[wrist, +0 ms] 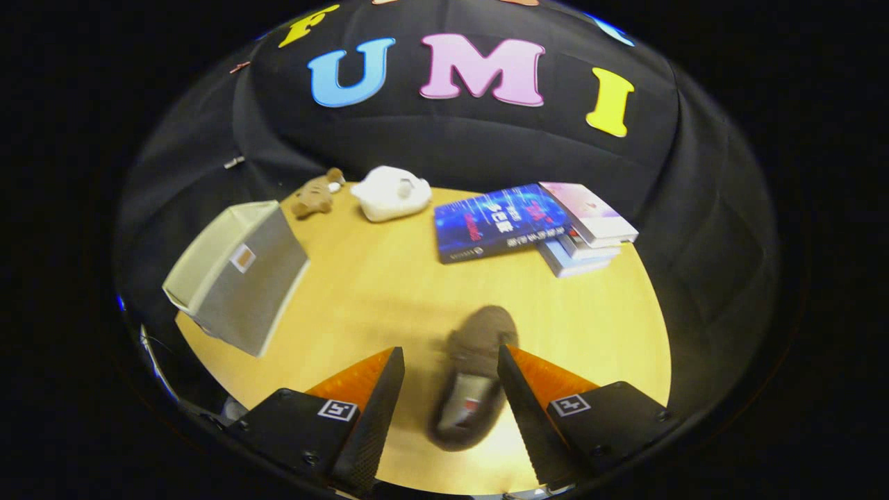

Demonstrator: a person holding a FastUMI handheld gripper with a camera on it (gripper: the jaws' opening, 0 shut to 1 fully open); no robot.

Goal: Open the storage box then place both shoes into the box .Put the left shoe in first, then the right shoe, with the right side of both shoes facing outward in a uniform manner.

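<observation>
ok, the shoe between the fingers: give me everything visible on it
The shoe is a dark brown slip-on, blurred, with a fuzzy-looking upper and a pale insole bearing a small reddish mark. It lies flat on the yellow wooden table, opening up, rounded toe pointing away toward the books. It sits between the fingers of the open gripper; the right finger looks close to its side, but contact cannot be told. The grey storage box stands apart.

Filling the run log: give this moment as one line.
tool: open, fingers astride blurred dark brown shoe | shoe: on round wooden table | grey fabric storage box: ahead
</observation>
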